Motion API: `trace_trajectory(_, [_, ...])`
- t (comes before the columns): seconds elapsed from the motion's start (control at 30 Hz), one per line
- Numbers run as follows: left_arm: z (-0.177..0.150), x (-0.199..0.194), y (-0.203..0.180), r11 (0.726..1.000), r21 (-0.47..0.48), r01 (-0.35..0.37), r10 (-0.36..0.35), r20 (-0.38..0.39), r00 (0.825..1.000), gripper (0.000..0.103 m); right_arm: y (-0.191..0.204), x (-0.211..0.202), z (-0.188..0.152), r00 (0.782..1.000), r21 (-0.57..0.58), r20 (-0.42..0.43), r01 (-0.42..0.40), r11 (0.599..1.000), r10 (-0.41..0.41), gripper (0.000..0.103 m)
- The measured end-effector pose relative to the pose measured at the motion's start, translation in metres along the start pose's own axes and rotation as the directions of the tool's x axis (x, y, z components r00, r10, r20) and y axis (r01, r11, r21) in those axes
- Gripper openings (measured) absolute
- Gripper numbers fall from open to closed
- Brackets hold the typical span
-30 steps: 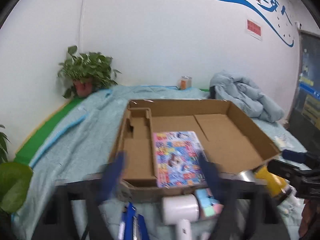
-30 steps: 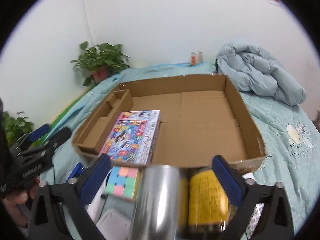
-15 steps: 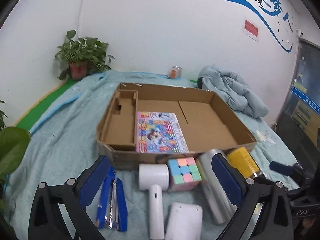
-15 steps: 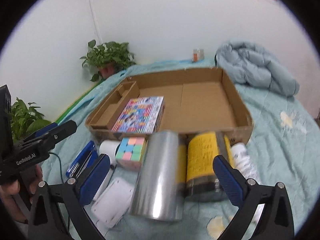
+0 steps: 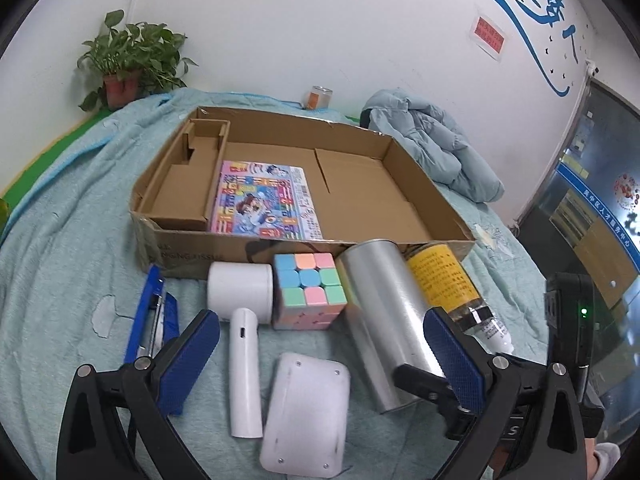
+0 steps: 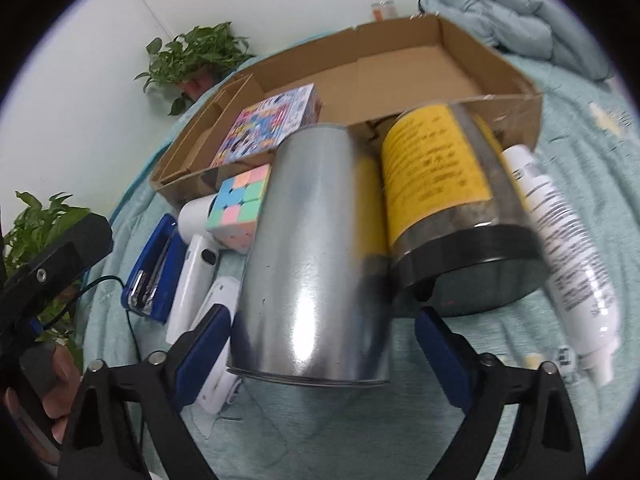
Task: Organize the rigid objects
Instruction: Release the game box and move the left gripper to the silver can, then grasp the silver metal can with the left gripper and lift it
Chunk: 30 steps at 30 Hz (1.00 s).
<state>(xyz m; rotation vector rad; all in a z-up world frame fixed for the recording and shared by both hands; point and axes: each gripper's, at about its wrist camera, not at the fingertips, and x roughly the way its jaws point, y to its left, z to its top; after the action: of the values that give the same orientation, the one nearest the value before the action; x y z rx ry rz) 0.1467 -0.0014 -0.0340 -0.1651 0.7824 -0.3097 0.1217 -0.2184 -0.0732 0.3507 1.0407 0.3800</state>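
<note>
Silver can (image 6: 316, 256) between closing right fingers (image 6: 206, 354)

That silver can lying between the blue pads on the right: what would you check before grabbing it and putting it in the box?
1. Silver can between the right gripper's jaws: ok, its near end sits there while the jaws are closing.
2. Pads pressing on the can: cannot tell, the picture is blurred.
3. Neighbours clear of the pads: not ok, the yellow can lies tight against it, the white device beside the other pad.
4. Room in the box: ok, only the puzzle box lies inside.
5. Left gripper out of the way: ok, open and empty.
</note>
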Motion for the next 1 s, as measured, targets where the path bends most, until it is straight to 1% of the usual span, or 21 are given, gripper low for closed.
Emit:
trace_trajectory(0.03, [-0.002, 0.001, -0.003, 1.0, 0.003, 0.006, -0.006, -0.009, 1.0, 0.102, 0.002, 0.001, -0.001, 1.0, -0.012, -0.006, -0.01, 1.0, 0.01, 0.084])
trace_trajectory(0.1, [-0.002, 0.002, -0.001, 1.0, 0.003, 0.021, -0.021, -0.024, 0.999, 0.102, 0.007, -0.002, -0.004, 1.0, -0.046, -0.001, 0.015, 0.999, -0.015, 0.084])
trace_trajectory(0.17, [-0.006, 0.006, -0.004, 0.999, -0.008, 0.052, -0.052, -0.055, 0.997, 0.102, 0.007, -0.006, -0.008, 1.0, -0.052, -0.014, 0.014, 0.999, -0.015, 0.084])
trace_trajectory(0.23, [-0.012, 0.011, -0.008, 0.994, -0.021, 0.11, -0.112, -0.107, 0.988, 0.102, 0.005, -0.015, -0.016, 0.999, -0.049, -0.043, 0.0, 0.999, -0.002, 0.084])
trace_trajectory(0.3, [-0.021, 0.014, -0.014, 0.988, -0.02, 0.156, -0.157, -0.139, 0.978, 0.102, 0.007, -0.029, -0.029, 0.997, -0.066, -0.076, -0.009, 0.998, 0.004, 0.084])
trace_trajectory(0.37, [-0.033, 0.017, -0.02, 0.976, -0.036, 0.213, -0.216, -0.184, 0.959, 0.102, 0.011, -0.038, -0.042, 0.992, -0.087, -0.127, -0.036, 0.996, 0.024, 0.084])
trace_trajectory(0.4, [-0.038, 0.019, -0.022, 0.97, -0.053, 0.235, -0.241, -0.204, 0.949, 0.102, 0.013, -0.044, -0.052, 0.984, -0.097, -0.171, -0.07, 0.993, 0.053, 0.085])
trace_trajectory(0.43, [-0.043, 0.021, -0.023, 0.964, -0.074, 0.256, -0.266, -0.223, 0.938, 0.102, 0.013, -0.048, -0.056, 0.982, -0.108, -0.18, -0.084, 0.991, 0.064, 0.085])
trace_trajectory(0.47, [-0.049, 0.023, -0.024, 0.958, -0.095, 0.271, -0.286, -0.24, 0.927, 0.102, 0.012, -0.054, -0.06, 0.977, -0.096, -0.188, -0.117, 0.988, 0.097, 0.085])
trace_trajectory(0.5, [-0.053, 0.024, -0.024, 0.954, -0.109, 0.279, -0.298, -0.251, 0.921, 0.102, 0.009, -0.059, -0.061, 0.975, -0.079, -0.187, -0.137, 0.987, 0.12, 0.085])
trace_trajectory(0.53, [-0.057, 0.026, -0.024, 0.945, -0.135, 0.297, -0.324, -0.267, 0.908, 0.102, 0.006, -0.063, -0.06, 0.973, -0.066, -0.186, -0.149, 0.987, 0.134, 0.085])
trace_trajectory(0.6, [-0.064, 0.031, -0.023, 0.93, -0.177, 0.321, -0.36, -0.285, 0.888, 0.102, -0.002, -0.065, -0.054, 0.968, -0.04, -0.185, -0.181, 0.983, 0.17, 0.085])
trace_trajectory(0.67, [-0.068, 0.035, -0.023, 0.925, -0.197, 0.326, -0.374, -0.302, 0.877, 0.1, -0.009, -0.059, -0.047, 0.961, -0.014, -0.202, -0.194, 0.981, 0.187, 0.084])
trace_trajectory(0.7, [-0.069, 0.037, -0.024, 0.925, -0.199, 0.324, -0.373, -0.311, 0.874, 0.1, -0.012, -0.051, -0.046, 0.959, -0.003, -0.221, -0.181, 0.983, 0.176, 0.08])
trace_trajectory(0.73, [-0.071, 0.04, -0.025, 0.926, -0.203, 0.319, -0.371, -0.325, 0.87, 0.1, -0.011, -0.044, -0.046, 0.957, -0.003, -0.239, -0.17, 0.985, 0.164, 0.081])
trace_trajectory(0.8, [-0.072, 0.045, -0.025, 0.924, -0.208, 0.322, -0.377, -0.341, 0.861, 0.1, -0.004, -0.032, -0.05, 0.941, 0.013, -0.271, -0.208, 0.978, 0.204, 0.083])
trace_trajectory(0.87, [-0.074, 0.049, -0.026, 0.921, -0.209, 0.328, -0.384, -0.361, 0.85, 0.095, 0.007, -0.028, -0.053, 0.946, -0.027, -0.267, -0.199, 0.98, 0.185, 0.084])
trace_trajectory(0.9, [-0.075, 0.052, -0.027, 0.923, -0.211, 0.321, -0.379, -0.368, 0.849, 0.095, 0.014, -0.025, -0.055, 0.949, -0.05, -0.269, -0.187, 0.981, 0.167, 0.085])
trace_trajectory(0.93, [-0.075, 0.055, -0.027, 0.928, -0.211, 0.306, -0.366, -0.374, 0.852, 0.095, 0.018, -0.023, -0.055, 0.95, -0.062, -0.271, -0.18, 0.982, 0.157, 0.086])
trace_trajectory(1.0, [-0.078, 0.063, -0.028, 0.937, -0.204, 0.283, -0.344, -0.405, 0.847, 0.094, 0.024, -0.016, -0.055, 0.949, -0.076, -0.28, -0.172, 0.982, 0.144, 0.087])
